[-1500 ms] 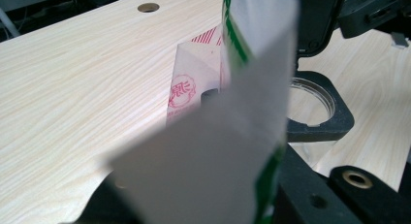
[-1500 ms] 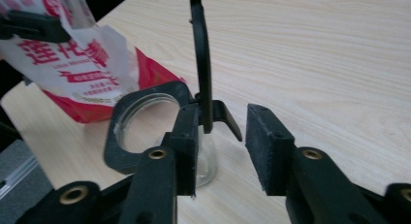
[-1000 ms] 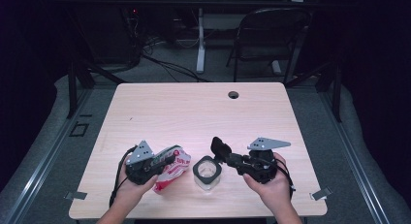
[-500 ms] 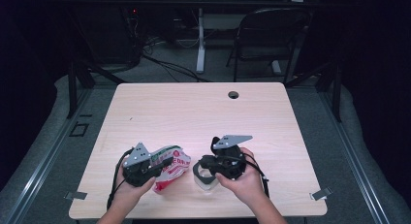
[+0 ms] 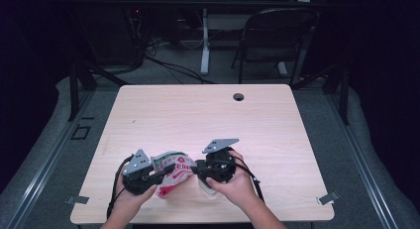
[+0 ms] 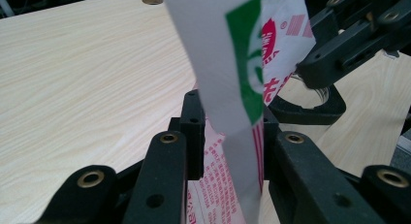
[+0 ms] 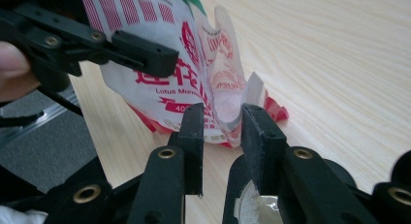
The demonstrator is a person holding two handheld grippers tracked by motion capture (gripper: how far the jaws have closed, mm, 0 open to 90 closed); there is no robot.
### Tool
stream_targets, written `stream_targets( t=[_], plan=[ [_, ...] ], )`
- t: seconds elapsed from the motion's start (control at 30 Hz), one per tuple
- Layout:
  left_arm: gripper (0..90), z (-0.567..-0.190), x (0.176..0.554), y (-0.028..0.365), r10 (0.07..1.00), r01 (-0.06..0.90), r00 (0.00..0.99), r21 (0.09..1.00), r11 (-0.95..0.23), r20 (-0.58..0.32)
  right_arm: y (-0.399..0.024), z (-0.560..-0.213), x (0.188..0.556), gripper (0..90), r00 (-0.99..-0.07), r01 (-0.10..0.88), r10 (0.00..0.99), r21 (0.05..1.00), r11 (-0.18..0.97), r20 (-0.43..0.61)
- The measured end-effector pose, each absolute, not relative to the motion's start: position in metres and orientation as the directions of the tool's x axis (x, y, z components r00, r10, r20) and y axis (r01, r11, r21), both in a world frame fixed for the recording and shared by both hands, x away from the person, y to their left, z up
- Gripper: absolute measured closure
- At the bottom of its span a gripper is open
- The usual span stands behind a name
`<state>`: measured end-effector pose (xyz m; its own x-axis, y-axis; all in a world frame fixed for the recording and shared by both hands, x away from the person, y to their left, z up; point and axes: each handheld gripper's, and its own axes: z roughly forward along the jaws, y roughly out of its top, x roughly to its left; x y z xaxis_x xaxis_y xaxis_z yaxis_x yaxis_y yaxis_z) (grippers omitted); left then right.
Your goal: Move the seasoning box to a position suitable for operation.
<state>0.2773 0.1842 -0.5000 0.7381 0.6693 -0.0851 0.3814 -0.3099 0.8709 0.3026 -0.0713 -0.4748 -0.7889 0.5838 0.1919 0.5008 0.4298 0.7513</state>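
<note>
A white packet (image 5: pixel 173 168) printed in red and green hangs just above the table's near edge. My left gripper (image 5: pixel 168 172) holds it from the left. In the left gripper view the packet (image 6: pixel 242 49) fills the gap between the jaws of this gripper (image 6: pixel 231 103), which have just been opening. My right gripper (image 5: pixel 197 168) faces the packet from the right. Its jaws (image 7: pixel 223 112) have also been opening and stand around the packet's torn edge (image 7: pixel 228 95) without pinching it. A clear glass (image 7: pixel 257 204) sits under the right gripper.
The wooden table (image 5: pixel 208 115) has a round cable hole (image 5: pixel 238 96) at the back. A folding chair (image 5: pixel 277 35) and cables stand on the floor behind it. Clips sit at the near corners (image 5: pixel 327 198).
My right gripper has moved left across the glass until its jaws reach the packet. The left hand has stayed in place with the packet.
</note>
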Motion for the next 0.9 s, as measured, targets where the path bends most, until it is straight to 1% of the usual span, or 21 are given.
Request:
stream_targets(
  t=[0.13,0.27,0.37,0.4,0.47,0.53,0.6,0.7,0.8,0.9],
  plan=[
    [74.3,-0.501,0.276,0.185,0.674,0.389,0.734,0.867,-0.311,-0.088,-0.064,-0.483,0.305,72.9,-0.794,0.505,0.580,0.727,0.466,0.181],
    [73.7,-0.504,0.275,0.186,0.670,0.392,0.736,0.869,-0.302,-0.099,-0.062,-0.489,0.309,79.6,-0.793,0.517,0.580,0.709,0.480,0.185],
    [73.0,-0.506,0.275,0.187,0.661,0.410,0.739,0.865,-0.290,-0.129,-0.061,-0.489,0.311,85.2,-0.791,0.521,0.582,0.705,0.481,0.188],
    [73.5,-0.506,0.274,0.187,0.658,0.411,0.742,0.863,-0.293,-0.129,-0.061,-0.490,0.311,86.9,-0.791,0.522,0.581,0.704,0.481,0.190],
    [78.8,-0.506,0.273,0.186,0.654,0.401,0.749,0.861,-0.314,-0.111,-0.061,-0.490,0.312,88.8,-0.791,0.522,0.582,0.708,0.476,0.191],
    [85.1,-0.505,0.271,0.185,0.642,0.397,0.760,0.855,-0.333,-0.103,-0.060,-0.490,0.312,89.7,-0.792,0.518,0.580,0.714,0.472,0.191],
    [88.3,-0.503,0.270,0.185,0.633,0.385,0.769,0.855,-0.347,-0.089,-0.060,-0.489,0.311,90.0,-0.795,0.515,0.576,0.713,0.477,0.189],
    [89.7,-0.501,0.270,0.186,0.644,0.384,0.760,0.858,-0.341,-0.084,-0.060,-0.488,0.311,90.0,-0.799,0.507,0.572,0.721,0.472,0.187],
    [89.9,-0.498,0.271,0.188,0.653,0.373,0.755,0.859,-0.349,-0.062,-0.061,-0.486,0.313,90.0,-0.796,0.521,0.561,0.729,0.444,0.228],
    [90.0,-0.495,0.271,0.188,0.659,0.354,0.750,0.873,-0.337,-0.049,-0.063,-0.483,0.314,90.0,-0.795,0.517,0.562,0.741,0.430,0.229]
  ],
)
